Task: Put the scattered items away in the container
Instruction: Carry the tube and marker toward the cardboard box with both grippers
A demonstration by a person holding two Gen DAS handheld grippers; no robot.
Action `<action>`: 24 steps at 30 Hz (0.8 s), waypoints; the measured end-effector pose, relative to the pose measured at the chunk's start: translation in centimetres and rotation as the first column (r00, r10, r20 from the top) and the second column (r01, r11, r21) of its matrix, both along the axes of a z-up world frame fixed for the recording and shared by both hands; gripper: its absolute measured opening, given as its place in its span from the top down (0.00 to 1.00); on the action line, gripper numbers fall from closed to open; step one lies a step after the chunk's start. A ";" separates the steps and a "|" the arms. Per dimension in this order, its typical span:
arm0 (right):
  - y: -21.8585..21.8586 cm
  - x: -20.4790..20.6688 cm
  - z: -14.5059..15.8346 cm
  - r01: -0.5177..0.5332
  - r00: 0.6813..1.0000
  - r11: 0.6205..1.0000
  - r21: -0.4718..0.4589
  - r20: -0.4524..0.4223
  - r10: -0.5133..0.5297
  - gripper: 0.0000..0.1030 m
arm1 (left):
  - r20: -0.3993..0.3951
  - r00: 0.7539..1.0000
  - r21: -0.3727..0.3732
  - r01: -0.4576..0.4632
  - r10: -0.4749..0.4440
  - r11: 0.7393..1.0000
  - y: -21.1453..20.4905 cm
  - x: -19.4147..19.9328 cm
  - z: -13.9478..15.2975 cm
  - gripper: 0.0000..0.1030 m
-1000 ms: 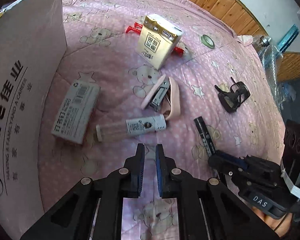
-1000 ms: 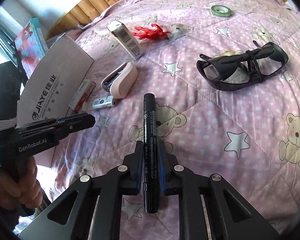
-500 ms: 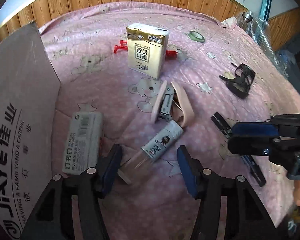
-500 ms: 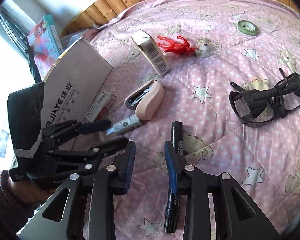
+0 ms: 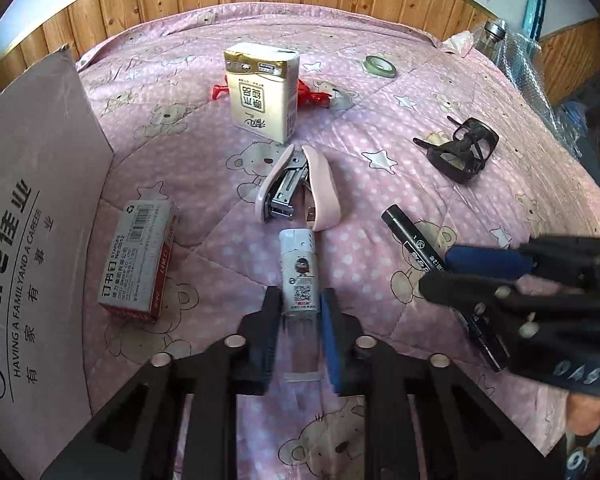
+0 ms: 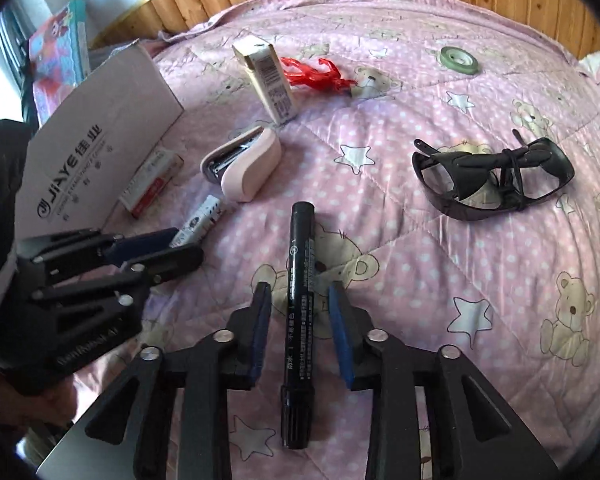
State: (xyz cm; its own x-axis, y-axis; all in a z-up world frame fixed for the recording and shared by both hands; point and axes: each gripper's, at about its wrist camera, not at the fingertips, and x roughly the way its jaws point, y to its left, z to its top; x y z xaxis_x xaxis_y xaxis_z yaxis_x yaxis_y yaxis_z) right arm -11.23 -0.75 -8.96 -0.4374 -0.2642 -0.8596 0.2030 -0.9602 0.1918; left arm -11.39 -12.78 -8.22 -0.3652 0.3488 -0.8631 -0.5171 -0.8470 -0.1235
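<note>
A white tube (image 5: pixel 298 264) lies on the pink quilt, and my left gripper (image 5: pixel 300 320) has its pads against both sides of the clear lower half. The right wrist view shows that gripper (image 6: pixel 168 246) on the tube (image 6: pixel 202 216) too. A black marker (image 6: pixel 298 300) lies lengthwise between the fingers of my right gripper (image 6: pixel 300 312), which is open with a gap on each side. In the left wrist view the right gripper (image 5: pixel 436 272) straddles the marker (image 5: pixel 412 240). The cardboard box (image 5: pixel 32 208) stands at the left.
Also on the quilt are a pink stapler (image 5: pixel 320 184), a staples box (image 5: pixel 140 256), a tissue pack (image 5: pixel 262 92), a red clip (image 5: pixel 314 94), a tape roll (image 5: pixel 378 66) and dark sunglasses (image 6: pixel 496 180). Wooden panelling runs behind the bed.
My left gripper opened wide, moved over the white tube and closed on it. My right gripper released the marker and now stands wider around it.
</note>
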 end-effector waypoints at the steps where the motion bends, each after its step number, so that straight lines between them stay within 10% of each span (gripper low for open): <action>1: 0.0 0.1 0.1 0.011 1.000 1.000 0.008 -0.006 -0.011 0.86 | 0.017 1.000 0.011 -0.015 0.015 1.000 -0.2 0.0 0.1 0.81; 11: 1.9 1.6 1.4 0.070 0.997 0.977 -0.200 0.030 -0.065 0.87 | 0.048 0.996 0.040 -0.077 0.075 0.996 -1.8 2.0 2.6 0.81; 24: 0.6 6.5 4.0 0.046 0.999 0.977 -0.206 -0.007 -0.049 0.87 | -0.013 0.993 0.006 -0.119 0.119 0.993 -2.4 5.6 6.9 0.81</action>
